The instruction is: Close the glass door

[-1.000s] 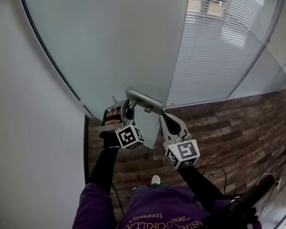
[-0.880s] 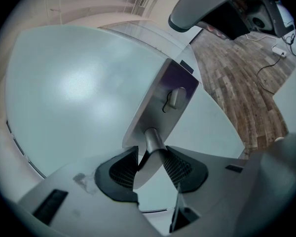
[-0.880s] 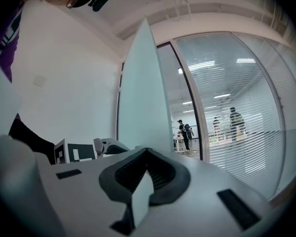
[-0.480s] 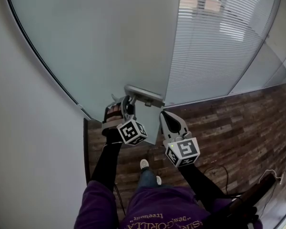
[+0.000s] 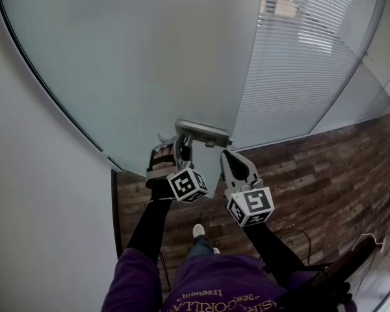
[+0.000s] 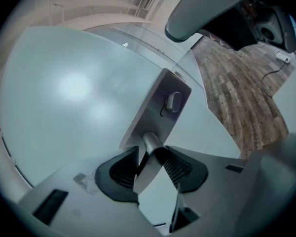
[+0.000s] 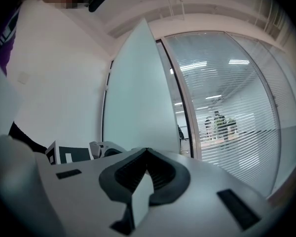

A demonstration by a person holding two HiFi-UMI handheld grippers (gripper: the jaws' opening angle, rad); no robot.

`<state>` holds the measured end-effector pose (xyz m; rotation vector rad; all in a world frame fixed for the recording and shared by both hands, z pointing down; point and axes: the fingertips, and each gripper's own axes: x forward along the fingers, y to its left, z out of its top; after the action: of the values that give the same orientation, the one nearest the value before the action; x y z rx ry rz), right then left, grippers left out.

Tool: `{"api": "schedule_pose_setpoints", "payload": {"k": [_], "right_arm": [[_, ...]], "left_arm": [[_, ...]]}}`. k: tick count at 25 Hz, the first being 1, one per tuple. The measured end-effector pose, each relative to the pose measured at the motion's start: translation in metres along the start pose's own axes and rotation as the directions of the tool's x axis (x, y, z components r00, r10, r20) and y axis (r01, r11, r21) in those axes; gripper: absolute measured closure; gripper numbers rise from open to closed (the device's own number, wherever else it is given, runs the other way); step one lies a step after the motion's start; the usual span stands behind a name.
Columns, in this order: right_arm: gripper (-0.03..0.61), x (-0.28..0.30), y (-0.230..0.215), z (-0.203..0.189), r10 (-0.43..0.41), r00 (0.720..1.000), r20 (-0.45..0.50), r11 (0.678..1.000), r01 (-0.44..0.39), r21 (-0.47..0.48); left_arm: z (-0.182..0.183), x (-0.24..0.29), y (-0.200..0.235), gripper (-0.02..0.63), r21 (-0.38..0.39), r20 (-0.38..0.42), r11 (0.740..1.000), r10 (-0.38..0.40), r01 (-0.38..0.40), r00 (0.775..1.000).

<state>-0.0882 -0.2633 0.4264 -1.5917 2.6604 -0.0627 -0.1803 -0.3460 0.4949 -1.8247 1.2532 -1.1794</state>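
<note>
The frosted glass door [image 5: 136, 64] fills the upper head view, with its metal lever handle [image 5: 205, 134] at the free edge. My left gripper [image 5: 182, 149] is shut on that handle. In the left gripper view both pads [image 6: 123, 169] press the lever's neck [image 6: 150, 147] below the steel lock plate [image 6: 160, 107]. My right gripper [image 5: 229, 156] hovers just right of the handle, below the door's edge, shut and holding nothing. In the right gripper view its jaws [image 7: 147, 154] meet in front of the door's edge [image 7: 135, 93].
A white wall [image 5: 39, 226] runs along the left. Right of the door stands a glass partition with blinds [image 5: 299, 64]. Dark wood flooring [image 5: 325, 181] lies below, with a thin cable [image 5: 370, 239] at the lower right.
Both grippers and the handle have shifted a little right and lower in the head view as the door swung. The left gripper has kept its hold; the person's feet have stepped.
</note>
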Motion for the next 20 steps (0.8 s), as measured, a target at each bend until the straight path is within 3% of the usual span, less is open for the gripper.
{"api": "schedule_pose_setpoints", "payload": {"k": [5, 20], "right_arm": [[0.581, 0.032, -0.012, 0.017, -0.025, 1.0, 0.005, 1.0, 0.025, 0.004], [0.581, 0.075, -0.049, 0.009, -0.111, 0.994, 0.022, 0.994, 0.111, 0.002]], "left_arm": [[0.011, 0.026, 0.02, 0.462, 0.006, 0.019, 0.999, -0.039, 0.038, 0.999], [0.03, 0.075, 0.015, 0.468, 0.027, 0.072, 0.996, -0.081, 0.079, 0.994]]}}
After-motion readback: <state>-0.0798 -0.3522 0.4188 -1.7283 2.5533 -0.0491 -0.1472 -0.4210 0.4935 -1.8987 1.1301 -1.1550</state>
